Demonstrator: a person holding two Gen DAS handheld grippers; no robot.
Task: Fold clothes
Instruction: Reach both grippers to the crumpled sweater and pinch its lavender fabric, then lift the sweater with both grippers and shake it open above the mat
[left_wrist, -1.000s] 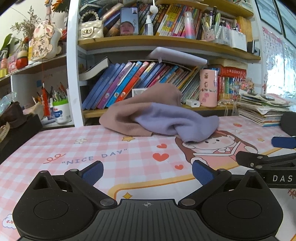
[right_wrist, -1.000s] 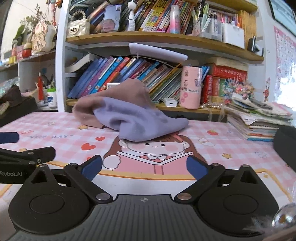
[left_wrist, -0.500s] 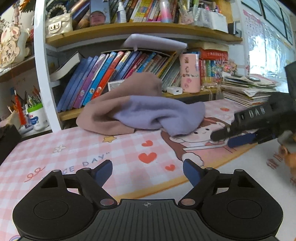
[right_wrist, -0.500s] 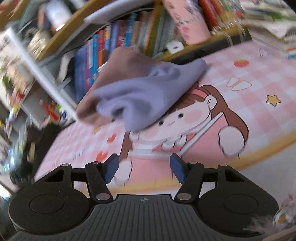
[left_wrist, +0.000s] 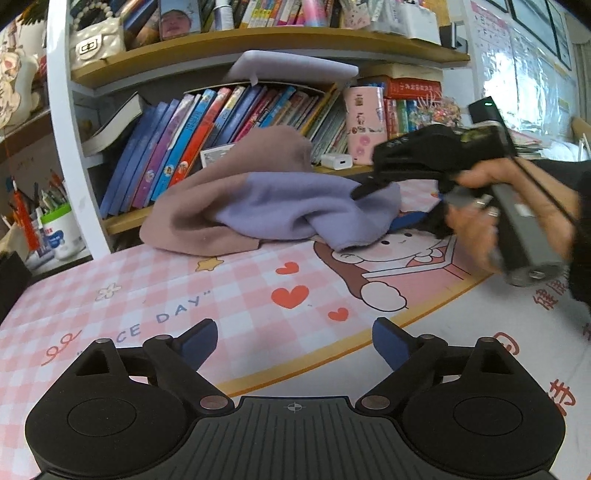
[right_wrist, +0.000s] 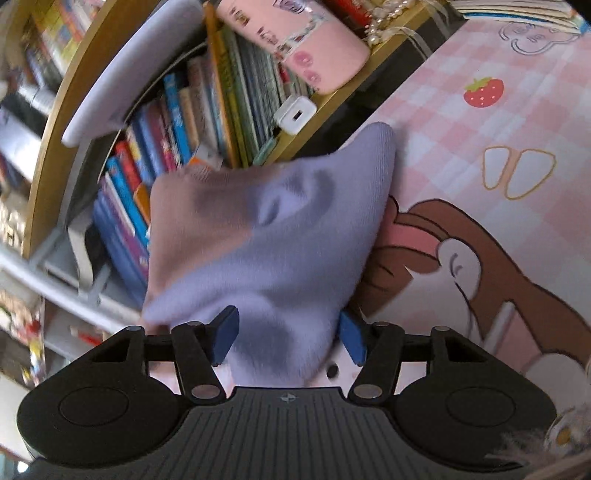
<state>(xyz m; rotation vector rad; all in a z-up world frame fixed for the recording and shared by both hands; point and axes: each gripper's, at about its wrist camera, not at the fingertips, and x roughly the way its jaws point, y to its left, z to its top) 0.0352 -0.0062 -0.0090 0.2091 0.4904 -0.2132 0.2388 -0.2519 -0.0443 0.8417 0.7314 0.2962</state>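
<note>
Garment (left_wrist: 273, 206), mauve and lilac knit, lies bunched in a heap at the far side of the desk (left_wrist: 207, 295), hard against the foot of the bookshelf (left_wrist: 258, 40); nothing is spread flat yet, so folding proper has not begun. Right tongs (right_wrist: 286, 334) reach in from the right, rolled onto their side so the blades can straddle the lilac corner that droops nearest them; in the left wrist view a hand (left_wrist: 517, 206) grips the handle behind them. Their jaws have just been closing, and lilac cloth sits between the blue pads (right_wrist: 225, 332), though whether the pads already pinch it cannot be told from the blur. Left tongs (left_wrist: 293, 345) hang low over the pink checked mat, well apart from the heap, blades wide apart and empty after a small reopening. Likely reason for the split: one side takes a corner to draw the cloth out, the other waits for a second corner to show. Risk as judged: a thick bunch caught instead of a single edge would drag the whole heap toward the near side
</note>
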